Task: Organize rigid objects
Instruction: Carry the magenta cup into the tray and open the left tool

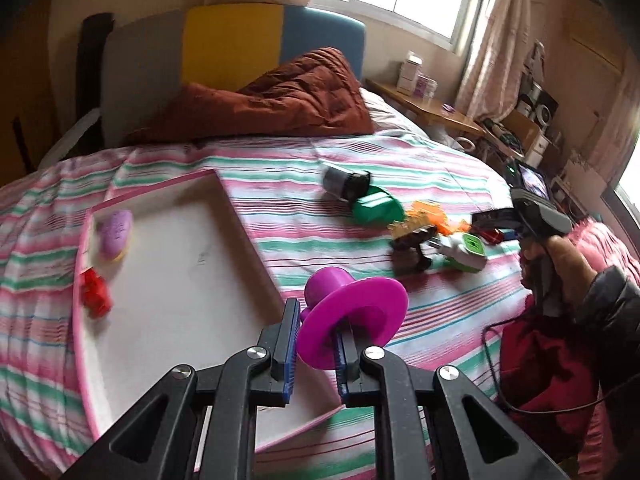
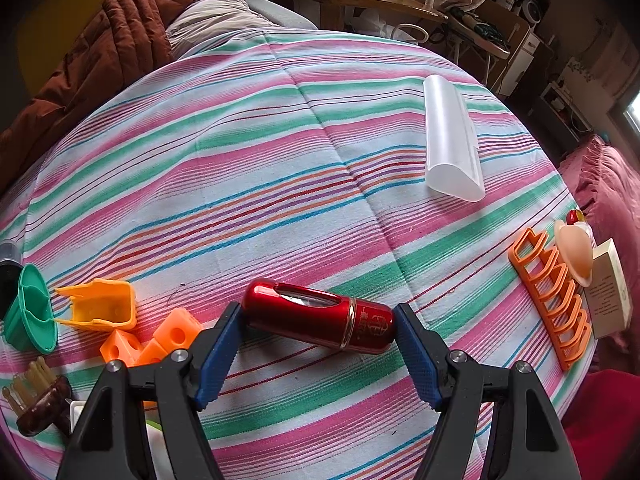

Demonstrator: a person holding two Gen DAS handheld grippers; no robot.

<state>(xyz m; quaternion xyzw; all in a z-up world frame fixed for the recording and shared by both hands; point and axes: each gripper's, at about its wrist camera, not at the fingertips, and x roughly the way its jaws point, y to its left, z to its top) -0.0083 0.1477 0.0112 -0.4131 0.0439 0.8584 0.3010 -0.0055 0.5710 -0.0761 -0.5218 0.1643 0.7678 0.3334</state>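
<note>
My left gripper (image 1: pixel 318 320) is shut on the brim of a magenta hat-shaped toy (image 1: pixel 356 304), held just off the right edge of a shallow white tray with a pink rim (image 1: pixel 240 232). In the tray lie a purple piece (image 1: pixel 115 232) and a red piece (image 1: pixel 95 292). My right gripper (image 2: pixel 318 314) has its blue pads (image 2: pixel 220 344) against both ends of a glossy red cylinder (image 2: pixel 304 312), gripping it lengthwise just above the striped bedspread (image 2: pixel 280 140). In the left wrist view a hand holds the right gripper (image 1: pixel 496 224) at the right.
Left of the red cylinder lie a green cup (image 2: pixel 32 312), a yellow holder (image 2: pixel 100 304), orange cubes (image 2: pixel 176 332) and a brown hair clip (image 2: pixel 36 404). An orange rack (image 2: pixel 552 296), a small box (image 2: pixel 608 288) and a translucent case (image 2: pixel 452 140) lie to the right. A brown blanket (image 1: pixel 280 96) is at the headboard.
</note>
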